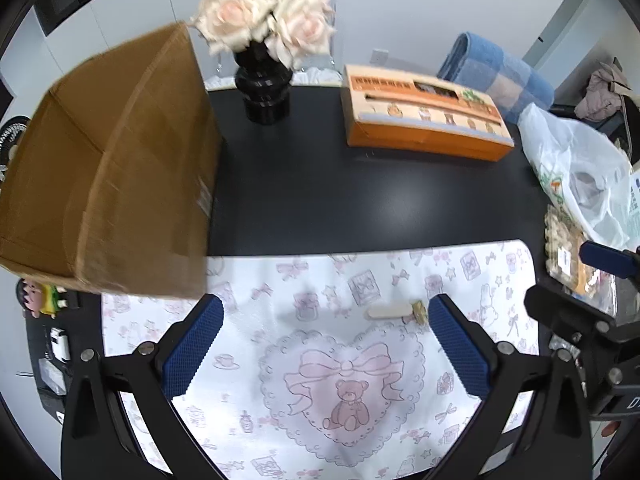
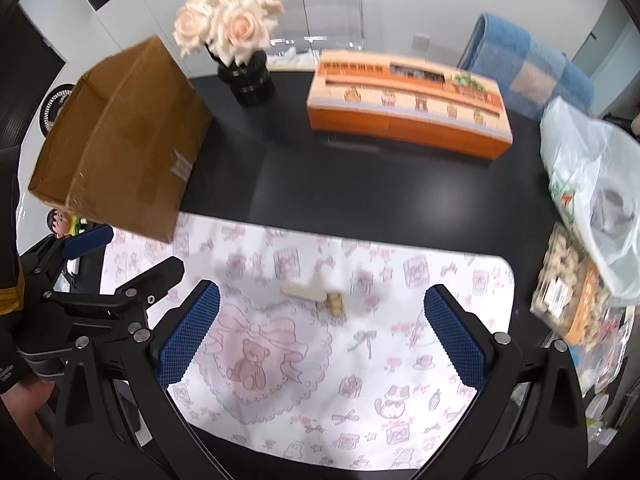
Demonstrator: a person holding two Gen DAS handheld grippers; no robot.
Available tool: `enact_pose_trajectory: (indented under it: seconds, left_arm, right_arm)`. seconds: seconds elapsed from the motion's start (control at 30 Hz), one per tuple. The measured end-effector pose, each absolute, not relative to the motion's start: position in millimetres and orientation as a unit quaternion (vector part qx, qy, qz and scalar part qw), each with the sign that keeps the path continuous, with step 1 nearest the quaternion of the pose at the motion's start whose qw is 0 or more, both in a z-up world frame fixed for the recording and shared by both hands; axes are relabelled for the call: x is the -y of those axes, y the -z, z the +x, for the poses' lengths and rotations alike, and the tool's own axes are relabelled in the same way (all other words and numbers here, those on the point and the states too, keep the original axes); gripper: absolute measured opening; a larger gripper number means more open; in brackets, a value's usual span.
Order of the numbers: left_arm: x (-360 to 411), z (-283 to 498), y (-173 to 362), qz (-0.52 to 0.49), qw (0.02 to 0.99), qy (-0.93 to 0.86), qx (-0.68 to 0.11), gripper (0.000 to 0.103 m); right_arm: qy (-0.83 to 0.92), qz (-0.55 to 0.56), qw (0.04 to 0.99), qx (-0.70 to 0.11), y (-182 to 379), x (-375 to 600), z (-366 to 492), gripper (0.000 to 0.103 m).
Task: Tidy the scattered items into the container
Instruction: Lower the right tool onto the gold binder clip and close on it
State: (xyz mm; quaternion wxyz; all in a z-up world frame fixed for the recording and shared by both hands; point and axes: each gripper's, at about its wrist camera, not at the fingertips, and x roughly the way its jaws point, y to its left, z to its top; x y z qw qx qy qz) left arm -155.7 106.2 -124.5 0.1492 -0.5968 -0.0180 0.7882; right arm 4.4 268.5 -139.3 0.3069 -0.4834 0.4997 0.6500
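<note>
A small wooden stamp (image 1: 394,312) with a pale handle lies on the pink-printed white cloth (image 1: 320,360); in the right wrist view the stamp (image 2: 314,295) lies between and beyond my fingers. The brown cardboard box (image 1: 108,172) stands open at the cloth's far left corner, also seen as the box (image 2: 120,148) at upper left. My left gripper (image 1: 326,344) is open and empty, the stamp just inside its right finger. My right gripper (image 2: 322,332) is open and empty, above the cloth (image 2: 360,360). The left gripper's body (image 2: 100,292) shows at the right view's left edge.
On the black table (image 1: 360,200) stand a black vase of pale roses (image 1: 264,52), an orange carton (image 1: 424,116), a white plastic bag (image 1: 580,168) and a snack tub (image 2: 568,292). A blue checked blanket (image 1: 496,72) lies behind. Small figurines (image 1: 40,296) sit left of the cloth.
</note>
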Motion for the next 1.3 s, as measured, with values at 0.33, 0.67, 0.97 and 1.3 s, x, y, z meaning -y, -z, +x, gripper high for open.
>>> enact_pose_trajectory:
  seconds: [0.33, 0.67, 0.97, 1.3]
  left_arm:
    - [-130, -132, 170, -0.629, 0.16, -0.76, -0.007, 0.102]
    - [-137, -120, 216, -0.662, 0.166, -0.731, -0.013, 0.102]
    - [-137, -117, 247, -0.682, 0.158, -0.714, -0.012, 0.102]
    - [-131, -126, 277, -0.703, 0.144, -0.696, 0.005, 0.102]
  right_arm:
    - [-0.625, -0.505, 0.292, -0.519, 179, -240, 15, 0.103]
    - [-0.591, -0.529, 0.271, -0.545, 224, -219, 17, 0.103]
    - [-0.571, -0.545, 0.25, -0.561, 261, -206, 7, 0.103]
    - [-0.556, -0.569, 0.238, -0.558, 303, -212, -11, 0.102]
